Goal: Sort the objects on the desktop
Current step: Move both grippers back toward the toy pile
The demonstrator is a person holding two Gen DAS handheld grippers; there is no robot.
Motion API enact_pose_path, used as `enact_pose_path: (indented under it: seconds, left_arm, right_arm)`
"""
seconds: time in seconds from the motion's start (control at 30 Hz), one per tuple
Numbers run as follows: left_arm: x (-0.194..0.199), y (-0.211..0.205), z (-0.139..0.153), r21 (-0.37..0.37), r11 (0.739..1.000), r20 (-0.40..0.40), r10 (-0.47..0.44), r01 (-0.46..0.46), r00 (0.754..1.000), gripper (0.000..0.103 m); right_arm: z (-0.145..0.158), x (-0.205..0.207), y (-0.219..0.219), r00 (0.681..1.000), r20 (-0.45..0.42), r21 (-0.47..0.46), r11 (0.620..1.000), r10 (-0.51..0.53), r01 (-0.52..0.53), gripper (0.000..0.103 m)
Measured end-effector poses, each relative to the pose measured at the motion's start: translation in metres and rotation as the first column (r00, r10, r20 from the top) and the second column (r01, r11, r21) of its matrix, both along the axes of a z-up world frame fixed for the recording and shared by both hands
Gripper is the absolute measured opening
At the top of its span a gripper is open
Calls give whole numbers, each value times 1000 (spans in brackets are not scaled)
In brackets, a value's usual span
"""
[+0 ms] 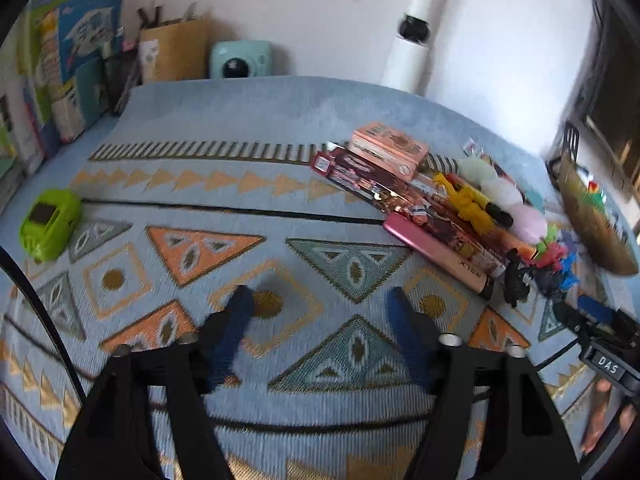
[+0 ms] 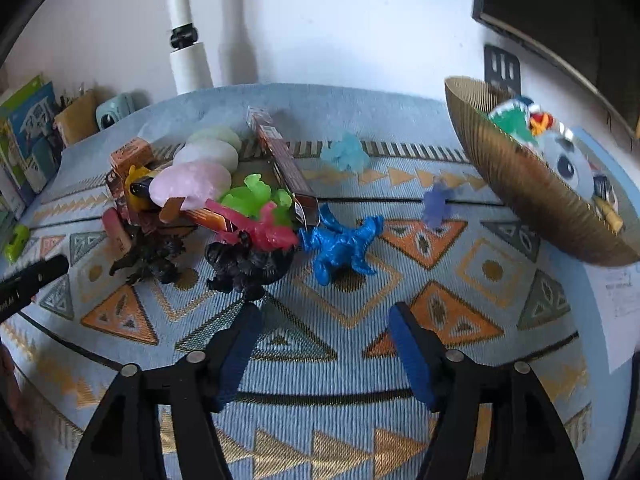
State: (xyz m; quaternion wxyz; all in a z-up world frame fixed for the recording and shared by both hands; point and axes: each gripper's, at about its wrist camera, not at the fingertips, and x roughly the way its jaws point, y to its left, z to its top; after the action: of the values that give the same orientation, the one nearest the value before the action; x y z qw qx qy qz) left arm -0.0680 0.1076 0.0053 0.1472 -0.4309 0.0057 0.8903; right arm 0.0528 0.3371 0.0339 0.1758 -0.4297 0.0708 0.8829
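**Both jaws wide, nothing held**

I see my left hand-held gripper (image 1: 320,300) spread wide over the patterned counter (image 1: 224,120), empty. The right hand-held gripper (image 2: 324,316) is wide too (nothing between its pads), just before the blue dinosaur (image 2: 340,244). The pink stick (image 1: 436,256) reads "RELX"; it lies at the pile's near edge.

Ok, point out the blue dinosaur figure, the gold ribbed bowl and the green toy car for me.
blue dinosaur figure (image 2: 340,242), right wrist view, on its body.
gold ribbed bowl (image 2: 516,184), right wrist view, on its ribbed outer wall.
green toy car (image 1: 50,224), left wrist view, on its roof.
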Motion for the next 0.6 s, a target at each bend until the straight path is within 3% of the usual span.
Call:
enact_pose_path:
  seconds: [0.07, 0.17, 0.27, 0.6]
  left_arm:
    - [1, 10, -2, -59, 998, 2, -19, 19, 1000, 81]
    - [1, 22, -6, -119, 990, 18, -68, 70, 998, 100]
    - [2, 23, -6, -121, 990, 23, -72, 74, 997, 103]
    - [4, 22, -6, -123, 990, 24, -72, 74, 997, 103]
  right_arm:
    - [-1, 1, 4, 1000, 6, -8, 1000, -24, 24, 81]
    - [-5, 2, 14, 998, 20, -48, 997, -61, 62, 103]
    - [-6, -1, 11, 999, 34, -16, 999, -40, 40, 103]
    - [-6, -1, 13, 999, 30, -31, 999, -40, 41, 103]
